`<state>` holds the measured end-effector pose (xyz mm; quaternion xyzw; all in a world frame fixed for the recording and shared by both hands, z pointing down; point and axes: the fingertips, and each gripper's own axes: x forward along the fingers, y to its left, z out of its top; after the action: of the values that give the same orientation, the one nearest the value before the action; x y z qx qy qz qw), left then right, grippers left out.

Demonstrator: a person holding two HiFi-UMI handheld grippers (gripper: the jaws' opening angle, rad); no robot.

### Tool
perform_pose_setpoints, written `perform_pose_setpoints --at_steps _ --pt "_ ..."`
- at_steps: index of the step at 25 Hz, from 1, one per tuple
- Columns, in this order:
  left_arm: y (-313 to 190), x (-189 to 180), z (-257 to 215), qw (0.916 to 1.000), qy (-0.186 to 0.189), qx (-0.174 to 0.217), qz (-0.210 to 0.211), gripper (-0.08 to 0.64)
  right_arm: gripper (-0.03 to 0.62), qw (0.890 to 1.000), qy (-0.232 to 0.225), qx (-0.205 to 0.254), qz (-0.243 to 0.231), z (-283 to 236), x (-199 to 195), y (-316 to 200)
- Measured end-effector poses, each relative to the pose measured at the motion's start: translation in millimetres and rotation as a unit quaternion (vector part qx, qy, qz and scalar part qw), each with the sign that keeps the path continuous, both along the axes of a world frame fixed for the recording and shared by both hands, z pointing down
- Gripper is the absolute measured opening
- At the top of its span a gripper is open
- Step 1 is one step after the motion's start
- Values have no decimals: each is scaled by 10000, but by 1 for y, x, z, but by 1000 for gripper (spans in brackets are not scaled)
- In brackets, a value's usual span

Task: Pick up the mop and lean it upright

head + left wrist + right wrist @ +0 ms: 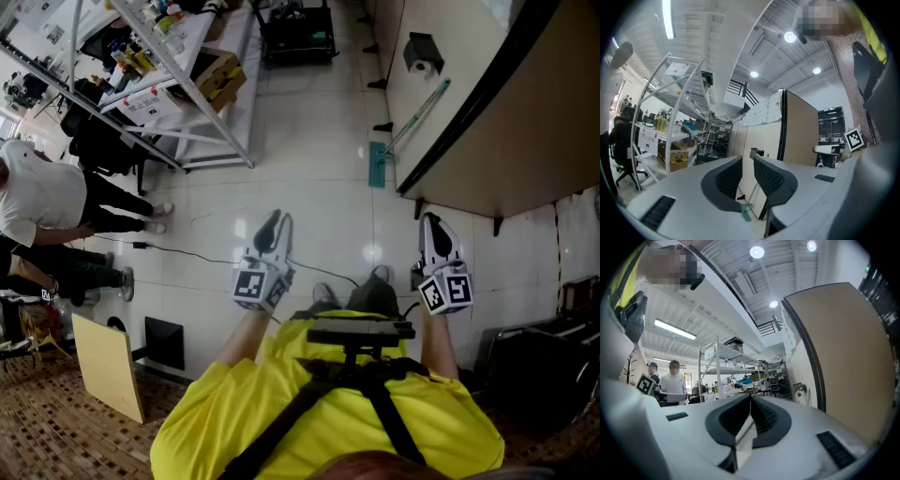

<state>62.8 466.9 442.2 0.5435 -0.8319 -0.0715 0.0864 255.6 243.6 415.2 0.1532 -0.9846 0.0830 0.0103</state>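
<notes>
You stand on a glossy pale tiled floor. To your left, a white metal shelving rack holds bottles and a cardboard box. To your right rises a beige partition wall with black trim. Round lights shine from the white ceiling overhead.
</notes>
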Motion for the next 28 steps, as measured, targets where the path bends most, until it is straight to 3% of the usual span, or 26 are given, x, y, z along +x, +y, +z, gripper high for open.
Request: perform_pose_setpoints --at_steps 4,10,15,23,28 --pt "-38 -51 11 9999 40 -81 -96 60 69 9999 16 -161 -37 13 -50 -41" --pt "-116 -126 23 9992 32 -182 -358 60 70 9996 -1 -282 61 35 -130 -144" --pt "-192 -197 6 9973 -3 -117 -732 60 71 9989 -12 -424 202 33 -200 -248" --pt "-300 -285 -6 9969 -237 -269 -699 60 69 9981 152 -502 335 36 -264 -342" --pt "-355 -342 8 9990 -47 -277 -341 60 70 9966 338 -618 437 49 -299 -364"
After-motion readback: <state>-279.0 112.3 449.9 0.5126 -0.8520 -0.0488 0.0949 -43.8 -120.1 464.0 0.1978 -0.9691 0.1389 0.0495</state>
